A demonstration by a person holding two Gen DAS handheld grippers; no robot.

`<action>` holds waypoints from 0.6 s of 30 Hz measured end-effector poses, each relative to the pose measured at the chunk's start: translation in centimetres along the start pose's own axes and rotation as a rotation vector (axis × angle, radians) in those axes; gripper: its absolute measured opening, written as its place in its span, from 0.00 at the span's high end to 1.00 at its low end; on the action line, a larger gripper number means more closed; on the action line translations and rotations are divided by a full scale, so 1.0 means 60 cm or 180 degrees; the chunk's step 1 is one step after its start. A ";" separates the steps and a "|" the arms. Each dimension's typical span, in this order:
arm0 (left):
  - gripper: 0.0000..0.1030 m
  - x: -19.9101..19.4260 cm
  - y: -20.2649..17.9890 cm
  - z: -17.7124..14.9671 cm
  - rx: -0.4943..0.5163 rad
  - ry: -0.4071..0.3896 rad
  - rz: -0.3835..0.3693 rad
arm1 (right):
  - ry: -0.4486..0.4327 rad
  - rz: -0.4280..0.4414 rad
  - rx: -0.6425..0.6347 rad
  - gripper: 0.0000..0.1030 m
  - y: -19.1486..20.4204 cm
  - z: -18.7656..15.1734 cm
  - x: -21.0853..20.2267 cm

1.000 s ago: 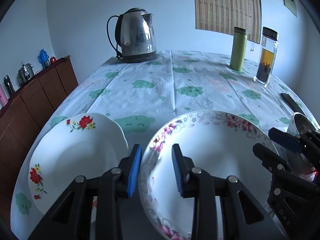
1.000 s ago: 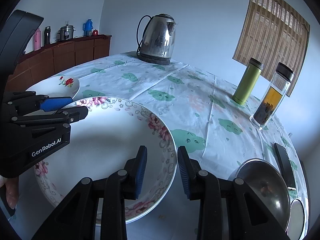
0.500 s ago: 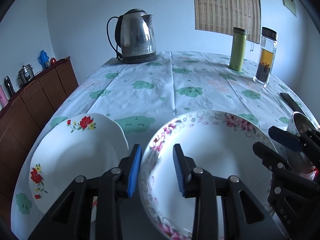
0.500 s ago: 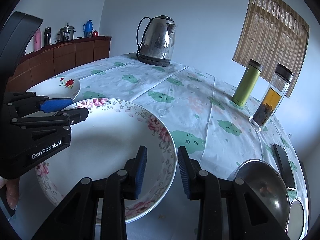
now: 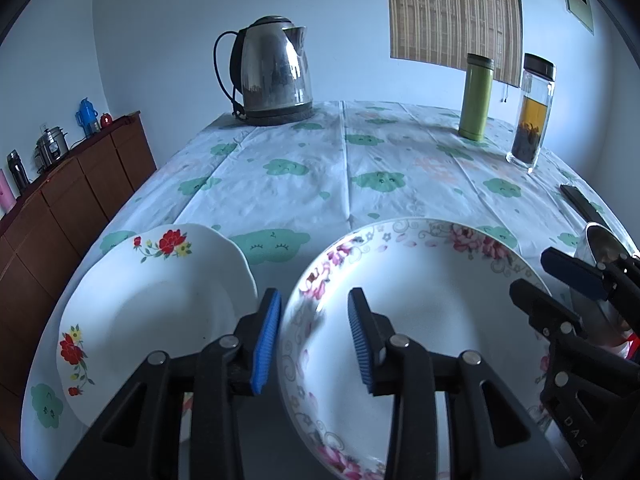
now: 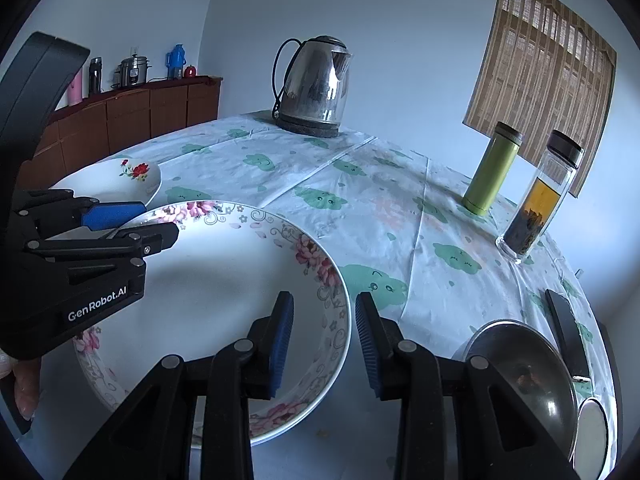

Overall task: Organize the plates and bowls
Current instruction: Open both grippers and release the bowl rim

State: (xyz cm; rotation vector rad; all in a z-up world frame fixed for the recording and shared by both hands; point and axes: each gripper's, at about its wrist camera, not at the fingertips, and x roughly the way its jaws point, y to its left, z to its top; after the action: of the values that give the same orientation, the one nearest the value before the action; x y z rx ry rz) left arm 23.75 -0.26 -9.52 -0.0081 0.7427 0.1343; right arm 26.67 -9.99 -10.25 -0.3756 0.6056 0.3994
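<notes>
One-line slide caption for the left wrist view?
Left gripper straddles pink-flowered bowl's rim, jaws just widened; red-flowered plate alongside.

Pale blue walls (image 5: 168,20), a bamboo window blind (image 5: 452,12), and a brown wooden sideboard (image 5: 72,200) along the left wall.

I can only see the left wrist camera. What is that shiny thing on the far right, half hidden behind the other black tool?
Observer: A metal bowl. The right wrist camera looks into it, and there are a few brown bits at the bottom.
Visitor: And what is that other tool doing?
Observer: The right gripper has its fingers either side of the flowered bowl rim, one inside and one outside, not pinching it.
Visitor: Anything else over there?
Observer: A smaller round metal piece lies just past the metal bowl, cut off by the picture's edge.
</notes>
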 end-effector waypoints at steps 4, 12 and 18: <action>0.54 -0.004 0.004 -0.002 -0.0041 -0.0034 0.0001 | -0.0082 -0.0004 0.0034 0.50 -0.003 -0.001 -0.009; 0.36 -0.007 0.008 -0.001 -0.0068 -0.0053 -0.0017 | -0.0171 -0.0004 0.0052 0.48 -0.005 -0.001 -0.017; 0.25 -0.011 0.013 0.000 -0.0112 -0.0070 -0.0045 | -0.0264 -0.0015 0.0036 0.36 -0.003 -0.002 -0.026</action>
State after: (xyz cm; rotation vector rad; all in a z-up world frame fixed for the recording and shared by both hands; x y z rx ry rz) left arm 23.18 0.45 -9.04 -0.0455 0.7182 0.1337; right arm 25.52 -10.59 -9.30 -0.3478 0.5260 0.4048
